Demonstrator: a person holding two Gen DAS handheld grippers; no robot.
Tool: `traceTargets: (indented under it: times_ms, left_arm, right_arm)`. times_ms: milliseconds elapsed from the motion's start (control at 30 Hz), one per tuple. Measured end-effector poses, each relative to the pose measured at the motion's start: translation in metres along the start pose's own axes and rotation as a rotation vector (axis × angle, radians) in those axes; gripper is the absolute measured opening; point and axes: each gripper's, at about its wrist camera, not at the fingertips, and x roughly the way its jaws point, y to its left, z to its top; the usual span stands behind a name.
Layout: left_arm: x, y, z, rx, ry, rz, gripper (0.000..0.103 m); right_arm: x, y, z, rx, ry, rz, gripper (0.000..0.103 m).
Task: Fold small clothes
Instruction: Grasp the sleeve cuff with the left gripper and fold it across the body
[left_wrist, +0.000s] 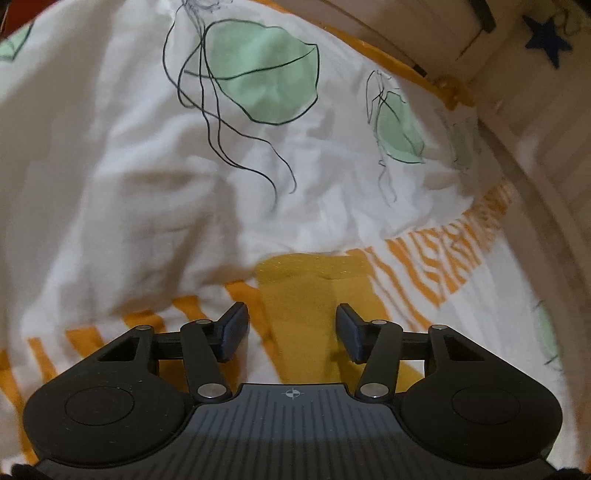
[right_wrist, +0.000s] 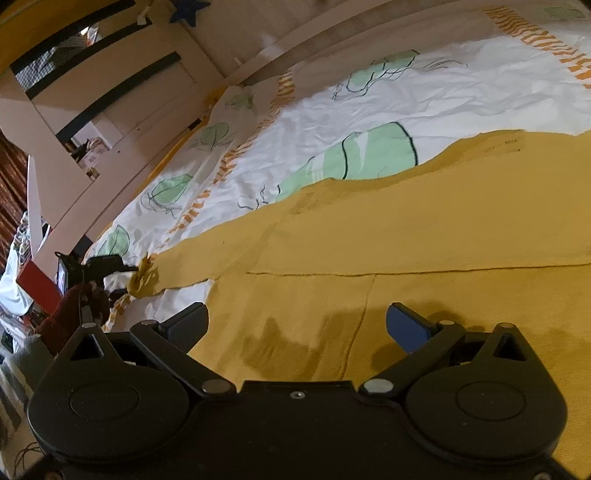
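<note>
Standing parted over the mustard sleeve end (left_wrist: 306, 291) without pressing it, left gripper (left_wrist: 291, 330); gaping wide above the spread mustard garment (right_wrist: 424, 229), right gripper (right_wrist: 295, 325), all lying on the jellyfish-print bedcover (left_wrist: 129, 166).

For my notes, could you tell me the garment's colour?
Mustard yellow; the garment shows best in the right wrist view.
</note>
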Motion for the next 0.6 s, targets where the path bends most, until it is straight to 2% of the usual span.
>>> traceTargets:
  times_ms: [33,100,167,233,300,400,600]
  left_arm:
    - [0.0,0.001,0.0,-0.008,0.0,-0.011,0.051]
    - [0.002,0.003,-0.001,-0.022,0.0,-0.025,0.042]
    - [0.002,0.009,-0.002,-0.057,-0.01,-0.033,0.015]
    - [-0.001,0.013,-0.004,-0.098,-0.033,-0.024,0.006]
    - [-0.009,0.008,-0.004,-0.103,-0.069,-0.016,0.006]
    - [-0.027,-0.01,0.0,-0.055,-0.12,-0.031,0.006]
    - [-0.073,-0.067,-0.004,0.042,-0.204,-0.138,0.006]
  right_arm:
    - [0.0,0.001,0.0,-0.001,0.001,0.005,0.103]
    - [0.001,0.003,-0.001,-0.005,0.002,0.013,0.103]
    - [0.001,0.005,-0.002,-0.011,0.003,0.018,0.103]
    - [0.002,0.006,-0.002,-0.012,0.004,0.021,0.103]
    - [0.001,0.007,-0.003,-0.017,0.007,0.024,0.103]
    - [0.0,0.007,-0.002,-0.019,0.008,0.018,0.103]
    - [-0.004,0.007,0.0,0.001,0.003,0.009,0.103]
